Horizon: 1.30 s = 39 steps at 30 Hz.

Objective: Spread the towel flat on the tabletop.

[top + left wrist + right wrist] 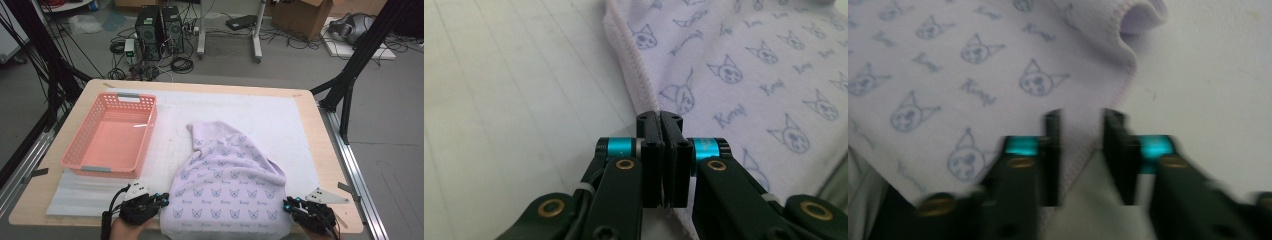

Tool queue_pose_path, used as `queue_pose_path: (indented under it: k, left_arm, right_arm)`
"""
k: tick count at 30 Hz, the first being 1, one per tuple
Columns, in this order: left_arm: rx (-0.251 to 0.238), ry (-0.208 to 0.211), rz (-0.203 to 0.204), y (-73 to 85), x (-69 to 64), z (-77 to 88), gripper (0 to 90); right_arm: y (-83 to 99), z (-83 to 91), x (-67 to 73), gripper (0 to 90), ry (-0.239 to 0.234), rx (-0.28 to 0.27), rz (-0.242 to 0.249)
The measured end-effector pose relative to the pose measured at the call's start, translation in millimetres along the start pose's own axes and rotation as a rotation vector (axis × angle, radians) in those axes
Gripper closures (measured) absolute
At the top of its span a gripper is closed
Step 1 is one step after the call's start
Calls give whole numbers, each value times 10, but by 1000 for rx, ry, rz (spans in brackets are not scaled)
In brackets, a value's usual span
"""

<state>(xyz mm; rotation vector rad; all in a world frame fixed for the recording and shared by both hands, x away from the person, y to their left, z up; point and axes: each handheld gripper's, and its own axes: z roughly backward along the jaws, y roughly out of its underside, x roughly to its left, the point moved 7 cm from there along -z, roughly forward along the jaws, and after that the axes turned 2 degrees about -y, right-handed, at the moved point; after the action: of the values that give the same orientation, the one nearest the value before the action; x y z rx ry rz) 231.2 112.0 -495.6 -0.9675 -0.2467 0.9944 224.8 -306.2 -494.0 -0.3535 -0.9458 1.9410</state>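
High view, left gripper [162, 201] clamped on towel [227, 190] corner, right gripper [289, 204] jaws parted around edge.

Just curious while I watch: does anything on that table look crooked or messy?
Yes, the lilac cat-print cloth lies rumpled, its far end bunched into a peak and its near edge hanging over the table's edge. The pink basket sits straight.

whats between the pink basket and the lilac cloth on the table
Nothing stands there. In the high view a bare strip of the white gridded mat separates the pink basket from the cat-print lilac cloth.
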Motion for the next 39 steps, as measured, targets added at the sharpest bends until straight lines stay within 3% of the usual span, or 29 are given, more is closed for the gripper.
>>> queue_pose_path:
  k: [2, 4, 7, 11, 12, 14, 16, 19, 21, 26, 29, 30, 32, 36, 37, 39]
  left_arm:
    - [3, -2, -3, 68, -27, 82, 875]
    - [8, -6, -31, 132, -72, 159, 875]
    - [25, 11, -63, 224, -178, 243, 876]
    - [43, 58, -108, 272, -297, 271, 864]
    - [26, 70, -118, 234, -311, 262, 808]
    - [-20, 61, -109, 108, -277, 230, 635]
    - [-66, 46, -83, -37, -185, 184, 602]
    - [-98, 23, -46, -205, -39, 69, 588]
    - [-112, 19, -24, -295, 24, -11, 587]
    - [-126, 30, -22, -444, 86, -146, 579]
    - [-127, 39, -19, -497, 113, -205, 560]
    - [-130, 37, -18, -518, 129, -224, 549]
    - [-131, 42, -14, -553, 151, -257, 541]
    - [-129, 62, -29, -605, 148, -334, 529]
    - [-130, 64, -30, -622, 148, -358, 526]
    - [-139, 72, -26, -657, 148, -394, 514]
  right_arm:
    - [22, 32, 8, 881, -19, 14, 5]
    - [63, 84, 39, 885, -32, 29, 15]
    - [171, 201, 117, 888, -38, 53, 48]
    - [312, 336, 179, 882, -54, 72, 34]
    - [306, 344, 181, 864, -63, 66, 20]
    - [215, 333, 151, 711, -51, 20, -2]
    - [77, 297, 98, 670, -51, -34, -24]
    - [-112, 171, 6, 626, -9, -68, -26]
    - [-202, 57, -36, 615, 7, -60, -29]
    - [-296, -214, -136, 625, 34, -16, -35]
    - [-273, -261, -195, 753, 36, 1, -40]
    - [-266, -246, -203, 847, 16, 9, -43]
    - [-228, -196, -181, 864, -4, 30, -34]
    - [-104, -33, -130, 861, -2, 72, 6]
    - [-88, -11, -130, 834, -11, 72, 9]
    - [-144, 5, -171, 677, 3, 40, 11]
